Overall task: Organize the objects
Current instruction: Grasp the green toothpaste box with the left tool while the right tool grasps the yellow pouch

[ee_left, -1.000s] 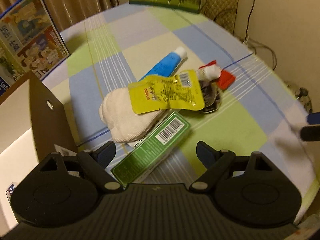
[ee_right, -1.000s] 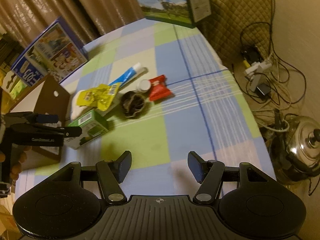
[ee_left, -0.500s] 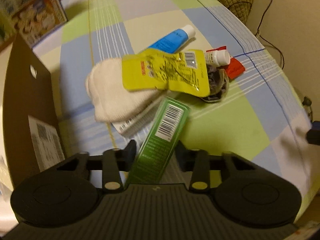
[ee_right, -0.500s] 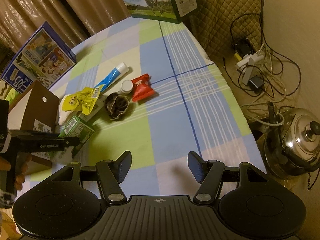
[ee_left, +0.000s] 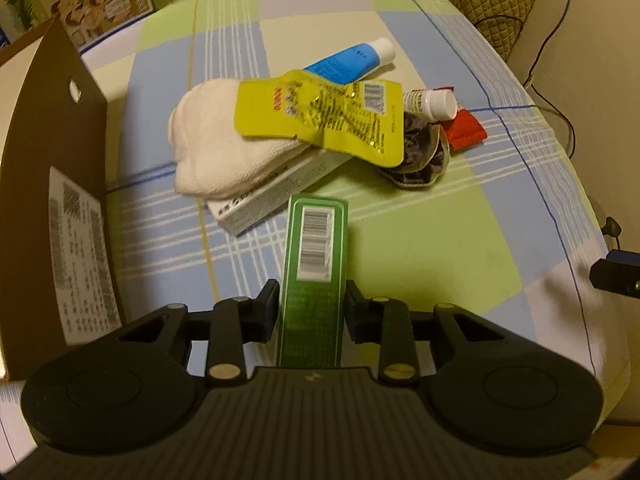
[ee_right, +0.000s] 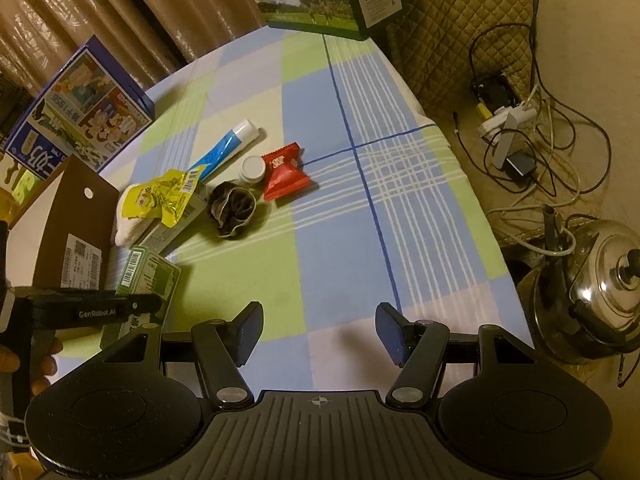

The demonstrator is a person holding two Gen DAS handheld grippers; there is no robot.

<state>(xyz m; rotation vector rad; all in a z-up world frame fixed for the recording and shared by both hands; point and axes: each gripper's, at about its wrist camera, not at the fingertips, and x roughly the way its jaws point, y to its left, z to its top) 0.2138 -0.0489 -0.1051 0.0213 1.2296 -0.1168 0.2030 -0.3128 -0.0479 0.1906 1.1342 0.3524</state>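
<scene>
Clamped between the two fingers of the left gripper (ee_left: 311, 306) is a long green box (ee_left: 314, 264), its long axis running straight out along the fingers, with the barcoded end pointing away toward the pile of things on the checked tablecloth (ee_left: 420, 248). Its far end stops just short of a white carton (ee_left: 276, 190), which lies under a folded white cloth (ee_left: 212, 148) and a crumpled yellow pouch (ee_left: 320, 120). Beyond these lie a blue tube (ee_left: 348, 62), a small white bottle (ee_left: 430, 104), a red sachet (ee_left: 464, 130) and a dark scrunchie (ee_left: 420, 160). A brown cardboard box (ee_left: 56, 184) stands close by on the left. The right gripper (ee_right: 319, 334) hangs over the near edge of the cloth with its jaws wide apart and nothing between them. Half a second ago the green box lay slanted in the left gripper's fingers, leaning against the carton; now it sits squared up with them and clear of the carton. A second ago those fingers were spread open around it.
</scene>
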